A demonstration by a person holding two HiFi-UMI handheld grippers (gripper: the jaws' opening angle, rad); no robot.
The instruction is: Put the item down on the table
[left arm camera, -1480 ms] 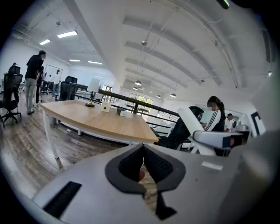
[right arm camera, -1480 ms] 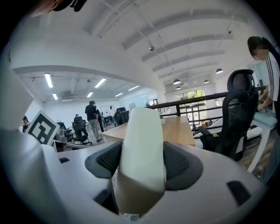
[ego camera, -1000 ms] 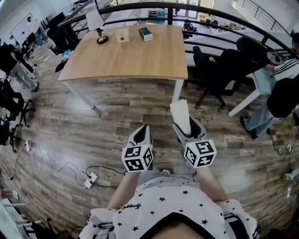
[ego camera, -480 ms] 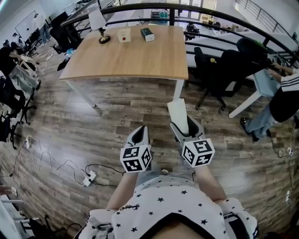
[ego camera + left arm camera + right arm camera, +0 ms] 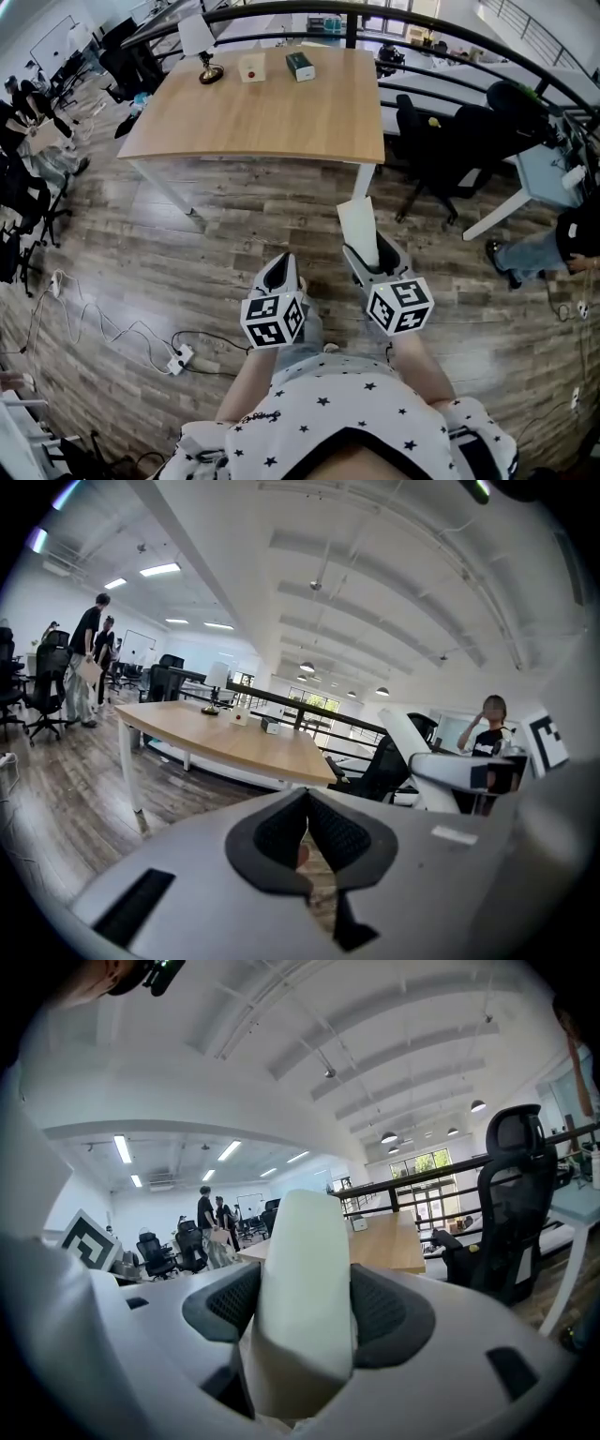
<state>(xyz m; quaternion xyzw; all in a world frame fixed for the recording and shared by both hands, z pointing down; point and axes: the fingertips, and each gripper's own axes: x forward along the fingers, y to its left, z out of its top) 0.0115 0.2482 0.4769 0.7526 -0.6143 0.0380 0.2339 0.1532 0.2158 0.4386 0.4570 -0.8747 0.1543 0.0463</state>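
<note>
My right gripper (image 5: 373, 257) is shut on a tall white item (image 5: 359, 231) that sticks out past its jaws toward the table; in the right gripper view the white item (image 5: 305, 1288) fills the gap between both pads. My left gripper (image 5: 282, 272) hangs beside it with its jaws closed together and nothing between them; in the left gripper view (image 5: 307, 841) the pads meet. Both grippers hover over the wooden floor, short of the light wooden table (image 5: 262, 117), which stands ahead.
On the table's far edge stand a small lamp (image 5: 208, 73), a white box (image 5: 248, 67) and a dark green box (image 5: 300, 66). Black office chairs (image 5: 450, 141) stand right of the table. Cables and a power strip (image 5: 183, 356) lie on the floor at left. People stand far left.
The view has drifted a little, so the table sits slightly nearer. A person at the right edge has moved mostly out of sight. Both grippers keep their hold and place.
</note>
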